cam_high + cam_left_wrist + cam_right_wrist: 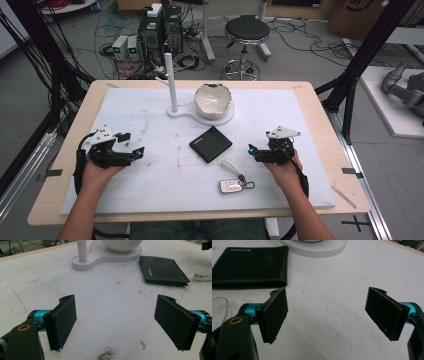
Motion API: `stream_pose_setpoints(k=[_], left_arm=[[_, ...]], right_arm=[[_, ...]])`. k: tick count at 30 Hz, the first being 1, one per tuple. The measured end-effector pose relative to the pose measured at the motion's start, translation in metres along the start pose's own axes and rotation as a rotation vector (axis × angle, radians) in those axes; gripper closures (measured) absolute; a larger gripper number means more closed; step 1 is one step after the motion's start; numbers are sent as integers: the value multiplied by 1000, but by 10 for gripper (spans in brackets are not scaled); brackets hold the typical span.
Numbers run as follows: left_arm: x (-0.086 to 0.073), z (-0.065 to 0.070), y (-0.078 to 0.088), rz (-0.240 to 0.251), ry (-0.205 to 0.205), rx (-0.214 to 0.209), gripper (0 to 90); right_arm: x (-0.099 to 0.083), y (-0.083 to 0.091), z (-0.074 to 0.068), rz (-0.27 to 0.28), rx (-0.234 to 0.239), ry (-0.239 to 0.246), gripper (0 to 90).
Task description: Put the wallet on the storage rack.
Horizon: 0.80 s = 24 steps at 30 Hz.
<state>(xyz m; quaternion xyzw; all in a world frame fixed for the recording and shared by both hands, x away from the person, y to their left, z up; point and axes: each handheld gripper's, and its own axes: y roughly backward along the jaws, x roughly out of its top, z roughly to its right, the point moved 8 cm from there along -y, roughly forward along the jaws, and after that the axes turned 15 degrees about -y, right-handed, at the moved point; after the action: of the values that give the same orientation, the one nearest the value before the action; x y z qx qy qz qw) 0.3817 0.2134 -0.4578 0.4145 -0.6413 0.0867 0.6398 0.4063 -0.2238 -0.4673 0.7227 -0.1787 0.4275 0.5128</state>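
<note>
both hand-held grippers gape wide and empty over the tabletop (150, 185), the right hand-held gripper (253, 151) nearer the black wallet (210, 144) lying flat between them, up and left of its jaws, left hand-held gripper (131, 145) farther off.

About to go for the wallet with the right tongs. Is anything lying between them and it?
Nothing visible does. The right tongs stand open over bare white mat, and the black wallet lies flat just beyond them. The key fob sits nearer the person, off that line.
</note>
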Motion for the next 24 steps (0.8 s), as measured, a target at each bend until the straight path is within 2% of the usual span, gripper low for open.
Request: stream_pose_setpoints(k=[5,7,13,19,24], left_arm=[[-1,1,-1,-14,-8,1,180],[-1,1,0,-14,-10,8,180],[0,3,2,-16,-24,11,180],[0,4,5,-11,-21,24,180],[-6,3,8,-31,-15,36,181]], right_arm=[[1,1,1,8,4,-9,184],[4,2,1,32,15,-17,184],[5,0,0,29,24,-19,184],[12,-6,-5,23,55,-14,184],[18,-13,-11,19,73,-16,184]])
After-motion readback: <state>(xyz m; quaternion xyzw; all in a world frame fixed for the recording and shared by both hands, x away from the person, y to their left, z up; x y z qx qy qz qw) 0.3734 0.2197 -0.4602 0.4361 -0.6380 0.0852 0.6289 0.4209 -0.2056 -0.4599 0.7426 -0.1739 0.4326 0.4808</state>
